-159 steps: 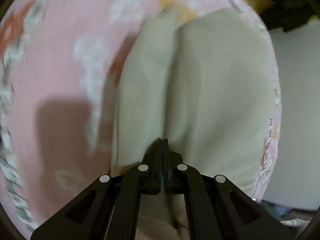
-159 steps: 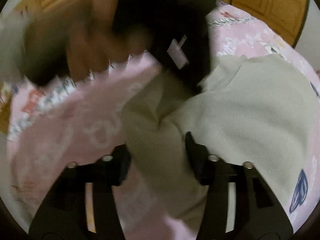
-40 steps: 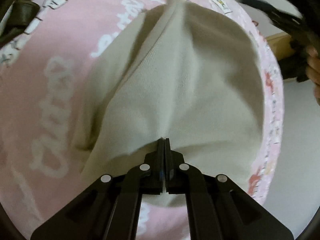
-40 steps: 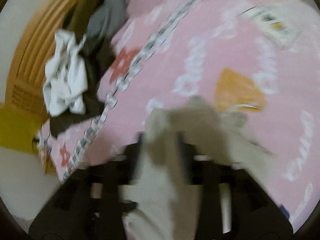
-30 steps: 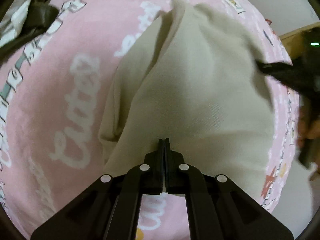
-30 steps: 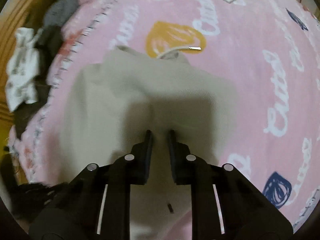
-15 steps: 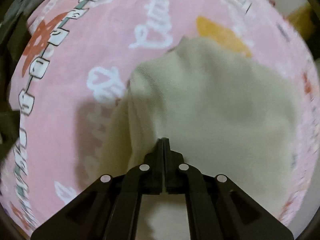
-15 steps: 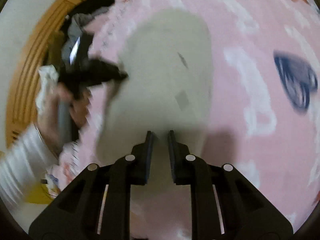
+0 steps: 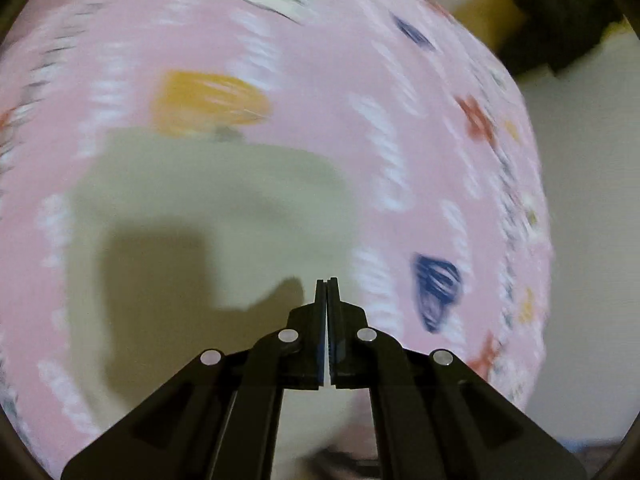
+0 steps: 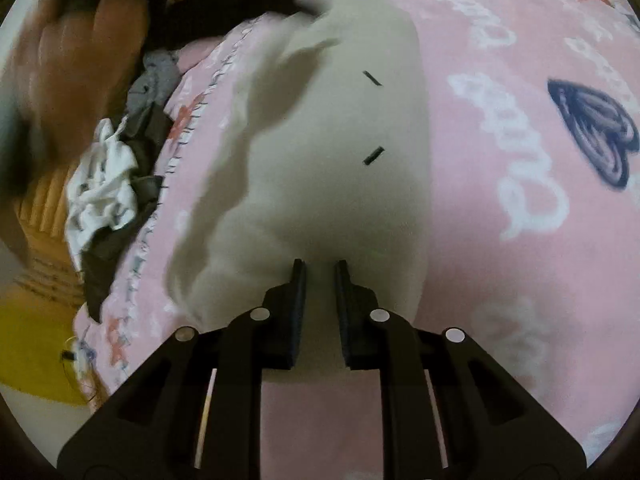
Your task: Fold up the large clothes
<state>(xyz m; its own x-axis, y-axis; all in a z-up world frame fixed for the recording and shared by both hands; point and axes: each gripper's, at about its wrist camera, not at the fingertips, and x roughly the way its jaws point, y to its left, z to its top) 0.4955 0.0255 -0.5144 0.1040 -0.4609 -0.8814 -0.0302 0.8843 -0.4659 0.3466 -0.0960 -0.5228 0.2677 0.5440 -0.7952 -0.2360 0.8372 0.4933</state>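
Observation:
A pale beige garment (image 9: 208, 216) lies flattened on the pink patterned bedspread (image 9: 340, 80); the left wrist view is motion-blurred. My left gripper (image 9: 327, 280) is shut at the garment's near right edge, and the cloth runs under it; a grip on the cloth cannot be told. In the right wrist view the same garment (image 10: 344, 152) stretches away from my right gripper (image 10: 320, 268), whose jaws stand a little apart with the garment's near edge between them. The other gripper and the hand holding it (image 10: 80, 52) show blurred at the garment's far end.
A heap of white, grey and dark clothes (image 10: 112, 176) lies off the bed's left edge, by a wooden frame (image 10: 44, 200). A yellow object (image 10: 36, 352) sits at lower left. A dark object (image 9: 560, 24) and a pale wall stand beyond the bed's right edge.
The garment has gone from lifted and draped to lying flat on the bedspread. My left gripper has swung right to its edge. The right gripper keeps its hold at the near edge.

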